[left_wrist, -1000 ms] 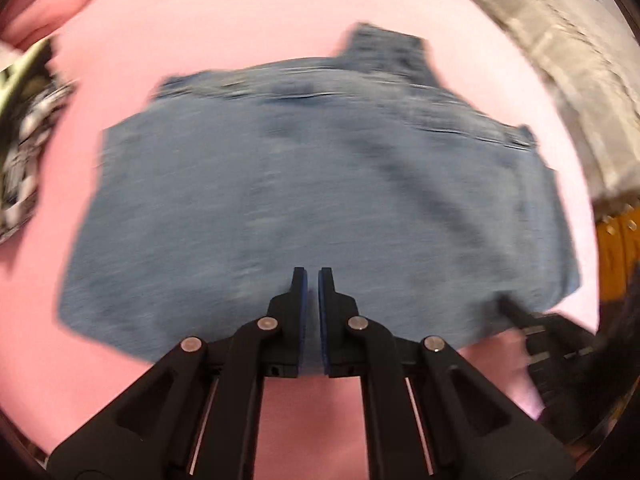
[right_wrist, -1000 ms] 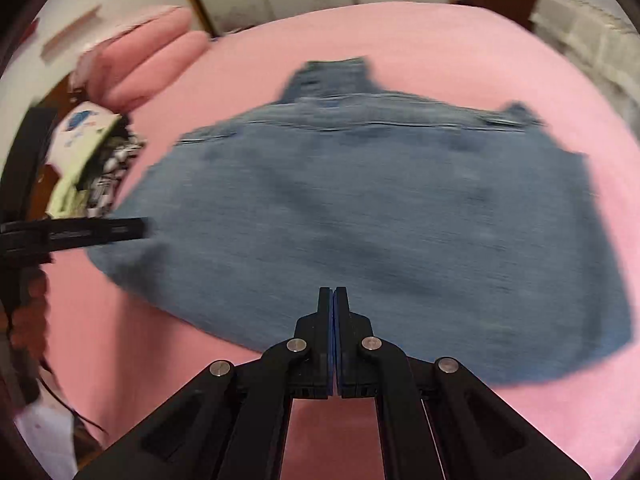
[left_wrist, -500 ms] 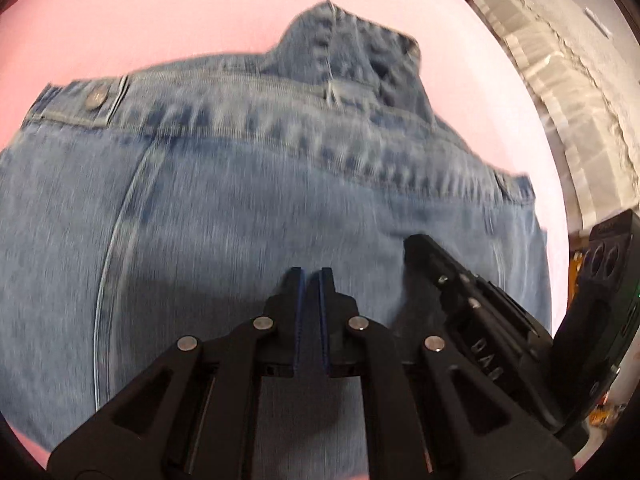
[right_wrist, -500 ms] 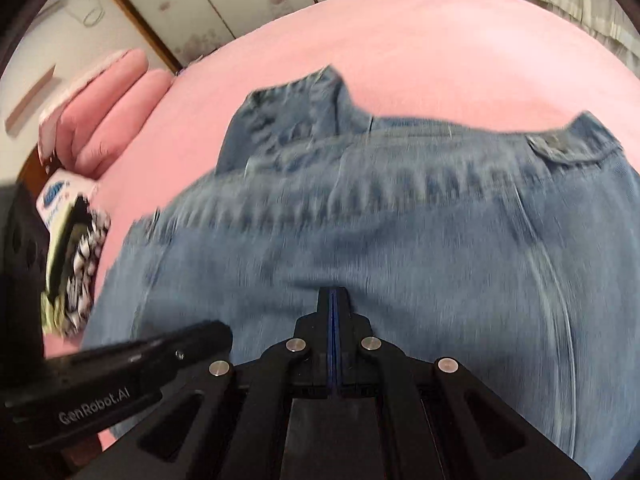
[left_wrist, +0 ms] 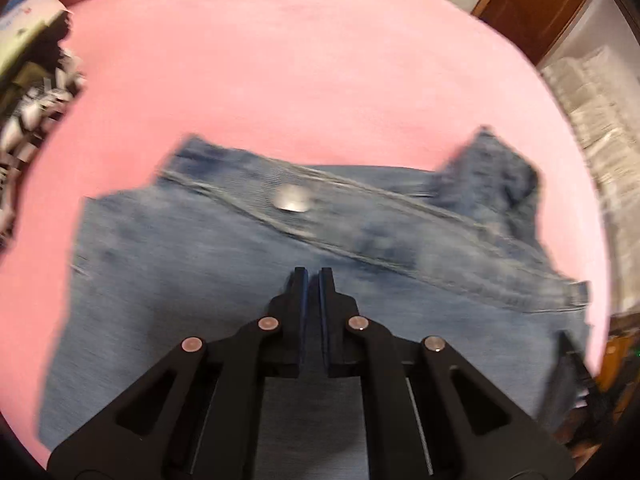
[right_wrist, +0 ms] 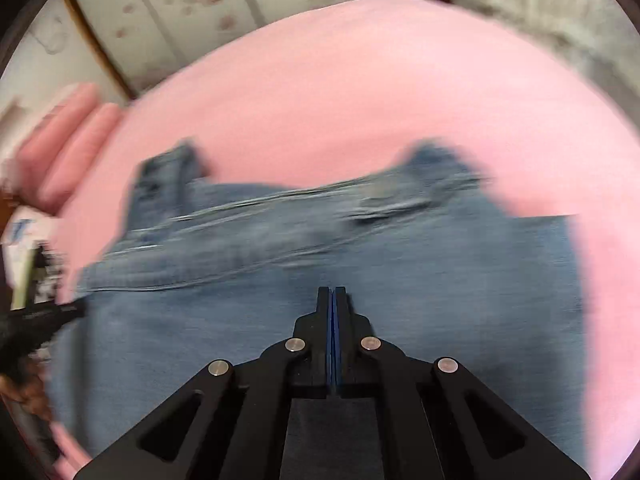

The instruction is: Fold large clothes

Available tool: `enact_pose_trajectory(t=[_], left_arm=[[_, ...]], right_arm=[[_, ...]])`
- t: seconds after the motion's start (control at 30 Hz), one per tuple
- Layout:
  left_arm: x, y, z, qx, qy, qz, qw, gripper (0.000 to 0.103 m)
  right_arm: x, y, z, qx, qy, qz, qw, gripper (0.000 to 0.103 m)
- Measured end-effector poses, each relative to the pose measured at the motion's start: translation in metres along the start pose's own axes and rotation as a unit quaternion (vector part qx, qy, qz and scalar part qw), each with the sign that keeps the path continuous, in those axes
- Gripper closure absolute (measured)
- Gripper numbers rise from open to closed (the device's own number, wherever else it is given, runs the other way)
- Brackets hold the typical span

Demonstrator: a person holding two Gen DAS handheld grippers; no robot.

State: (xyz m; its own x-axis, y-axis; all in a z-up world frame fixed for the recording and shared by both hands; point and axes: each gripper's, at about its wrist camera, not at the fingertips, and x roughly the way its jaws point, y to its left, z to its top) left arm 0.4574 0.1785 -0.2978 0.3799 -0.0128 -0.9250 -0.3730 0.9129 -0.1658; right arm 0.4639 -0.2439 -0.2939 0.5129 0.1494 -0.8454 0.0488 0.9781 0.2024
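Observation:
A blue denim garment (left_wrist: 200, 272) lies flat on the pink bed cover (left_wrist: 320, 80), its seamed band with a metal button (left_wrist: 292, 202) at the far edge. My left gripper (left_wrist: 314, 270) hovers over the cloth just short of that band, shut, with only a thin slit between the pads and nothing in it. In the right wrist view the same denim (right_wrist: 460, 280) fills the lower half. My right gripper (right_wrist: 332, 289) is shut and empty above it. Each gripper shows at the edge of the other's view: the right one (left_wrist: 572, 356), the left one (right_wrist: 44, 316).
A black-and-white patterned cloth (left_wrist: 28, 120) lies at the bed's left side. Pink pillows (right_wrist: 68, 140) sit at the far left, before a flowered wall panel (right_wrist: 180, 12). White lace fabric (left_wrist: 600, 120) and a wooden door (left_wrist: 532, 0) are off to the right.
Both grippers have slid apart along the denim's far band, the left one leftward and the right one rightward. More pink bed now shows beyond the garment. Both jaws have stayed shut.

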Motion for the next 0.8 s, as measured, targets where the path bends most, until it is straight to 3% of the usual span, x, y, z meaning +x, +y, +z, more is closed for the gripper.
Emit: enact_pose_trajectory(t=[0.13,0.2,0.3,0.4,0.47,0.57,0.7,0.8], left_arm=[[-0.001,0.026,-0.003,0.022,-0.017,0.034,0.999,0.098],[-0.003,0.033,-0.006,0.038,-0.029,0.092,0.9946,0.098],[-0.008,0.052,-0.012,0.001,-0.043,0.149,0.9879,0.098],[-0.024,0.066,-0.021,-0.042,-0.039,0.14,0.9885,0.098],[-0.038,0.069,-0.031,-0.051,-0.026,0.117,0.9915,0.098],[-0.055,0.046,-0.053,-0.027,-0.004,0.045,0.9986,0.098],[-0.06,-0.005,-0.095,0.024,0.047,-0.032,0.9981,0.098],[-0.054,-0.035,-0.127,0.044,0.08,-0.055,0.9943,0.098]], right_arm=[[-0.011,-0.033,0.0,0.015,-0.017,-0.061,0.998,0.103],[-0.02,-0.047,-0.001,0.028,-0.028,-0.073,0.997,0.103],[-0.027,-0.053,-0.002,0.028,-0.033,-0.145,0.988,0.103],[-0.047,-0.06,-0.004,0.06,-0.043,-0.159,0.985,0.103],[-0.06,-0.053,-0.008,0.066,-0.05,-0.126,0.989,0.103],[-0.074,-0.019,-0.021,0.055,-0.043,-0.041,0.997,0.103],[-0.067,0.041,-0.059,0.055,0.055,0.102,0.992,0.103],[-0.055,0.085,-0.088,0.042,0.097,0.154,0.982,0.103]])
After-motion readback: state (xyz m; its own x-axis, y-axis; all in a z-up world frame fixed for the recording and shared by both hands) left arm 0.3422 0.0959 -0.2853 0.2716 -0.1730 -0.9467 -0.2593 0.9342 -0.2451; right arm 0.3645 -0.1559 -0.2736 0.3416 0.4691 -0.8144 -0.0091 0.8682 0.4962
